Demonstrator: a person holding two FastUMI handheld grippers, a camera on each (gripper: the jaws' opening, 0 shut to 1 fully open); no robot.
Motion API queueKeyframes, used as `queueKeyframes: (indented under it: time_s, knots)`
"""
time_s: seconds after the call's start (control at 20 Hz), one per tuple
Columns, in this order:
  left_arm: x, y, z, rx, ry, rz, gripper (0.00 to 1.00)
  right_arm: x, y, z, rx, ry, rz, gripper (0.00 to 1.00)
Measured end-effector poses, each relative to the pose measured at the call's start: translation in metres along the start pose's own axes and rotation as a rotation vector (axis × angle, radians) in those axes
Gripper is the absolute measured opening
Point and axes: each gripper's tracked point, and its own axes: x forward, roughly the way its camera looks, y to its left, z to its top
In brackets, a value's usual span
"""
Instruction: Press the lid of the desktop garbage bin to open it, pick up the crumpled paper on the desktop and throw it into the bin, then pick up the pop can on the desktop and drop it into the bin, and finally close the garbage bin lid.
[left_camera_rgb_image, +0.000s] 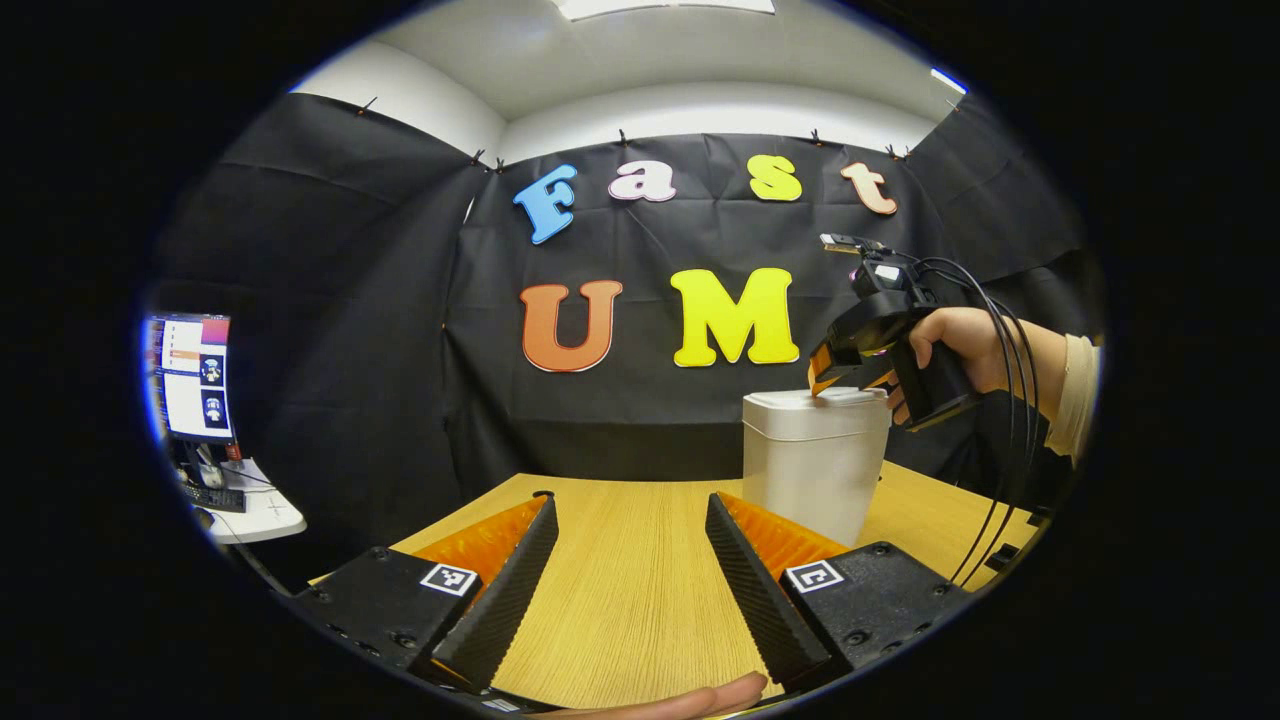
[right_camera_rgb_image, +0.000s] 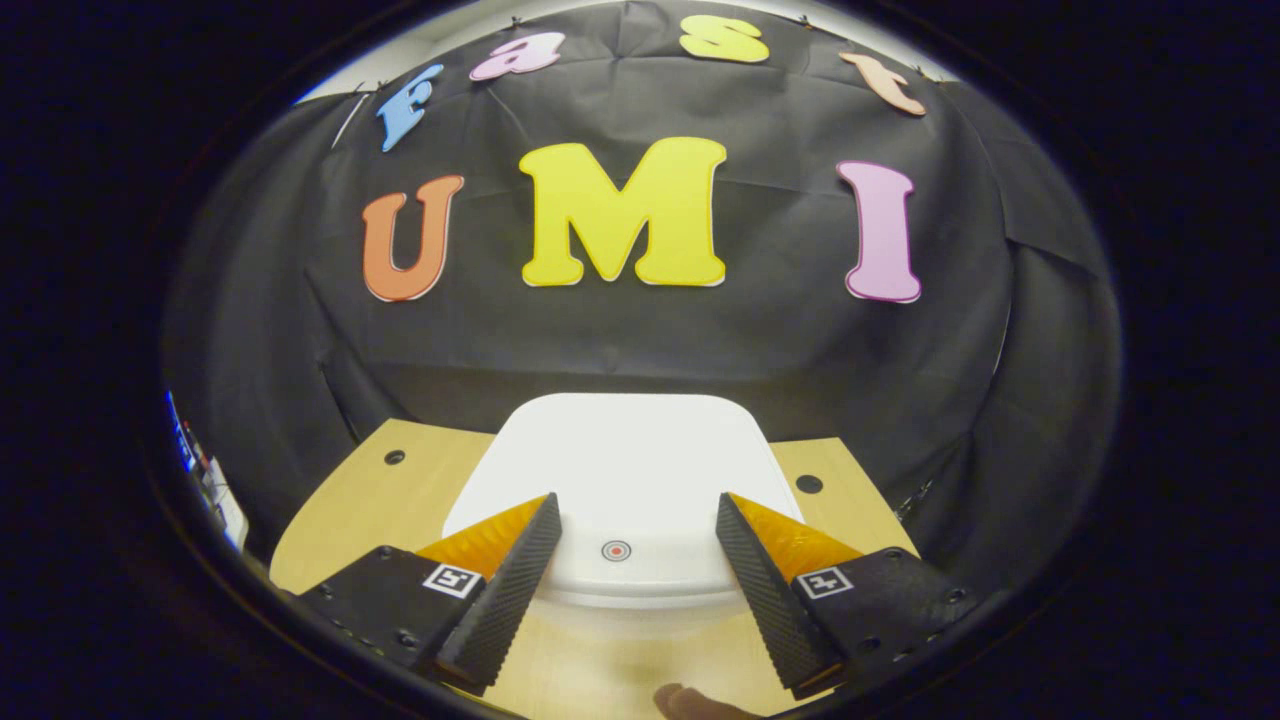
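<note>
A pale, boxy desktop bin (left_camera_rgb_image: 815, 470) stands on the wooden table (left_camera_rgb_image: 620, 590), right of centre in the left gripper view. Its lid (right_camera_rgb_image: 620, 460) is down and flat, with a small red round mark (right_camera_rgb_image: 616, 550) near the front edge. A hand holds my right gripper (left_camera_rgb_image: 850, 385) just above the lid's top, tips at or very near the surface. In the right gripper view my right gripper (right_camera_rgb_image: 635, 520) stands open over the lid, its fingers on either side of the red mark. My left gripper (left_camera_rgb_image: 630, 505) is open over bare table, left of and nearer than the bin.
A monitor (left_camera_rgb_image: 192, 378) and a white side desk (left_camera_rgb_image: 255, 510) sit off the table's left edge. Black cables (left_camera_rgb_image: 1005, 440) hang from the right gripper. Two small holes (right_camera_rgb_image: 395, 457) (right_camera_rgb_image: 808, 484) mark the tabletop beside the bin. The black cloth wall stands close behind.
</note>
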Motion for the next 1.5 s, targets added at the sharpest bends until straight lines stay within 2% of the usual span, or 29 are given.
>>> queueKeyframes:
  time_s: [0.15, 0.55, 0.75, 0.95, 1.2, 1.4, 1.5]
  knots:
    - [-0.001, 0.002, 0.002, 0.003, -0.002, 0.007, 0.96, -0.015, -0.001, -0.01, 0.017, 0.017, 0.004, 0.99]
    - [-0.007, 0.003, 0.009, 0.002, -0.022, 0.009, 0.96, -0.014, -0.001, -0.016, 0.057, 0.004, 0.023, 1.0]
    - [-0.01, 0.006, 0.011, -0.006, -0.024, 0.015, 0.96, -0.016, 0.001, -0.008, 0.051, -0.108, 0.01, 0.98]
    - [-0.009, 0.01, 0.011, 0.004, -0.031, 0.038, 0.96, -0.023, -0.002, -0.015, 0.063, -0.166, -0.003, 0.97]
    - [-0.005, 0.009, 0.006, 0.0, -0.021, 0.04, 0.95, -0.065, -0.008, -0.036, 0.017, -0.24, -0.02, 0.95]
    - [0.001, 0.004, 0.001, 0.0, -0.007, 0.04, 0.96, -0.128, -0.02, -0.053, 0.01, -0.382, -0.023, 0.95]
    - [0.003, 0.002, -0.004, 0.004, 0.008, 0.035, 0.95, -0.16, -0.026, -0.066, 0.018, -0.442, 0.0, 0.95]
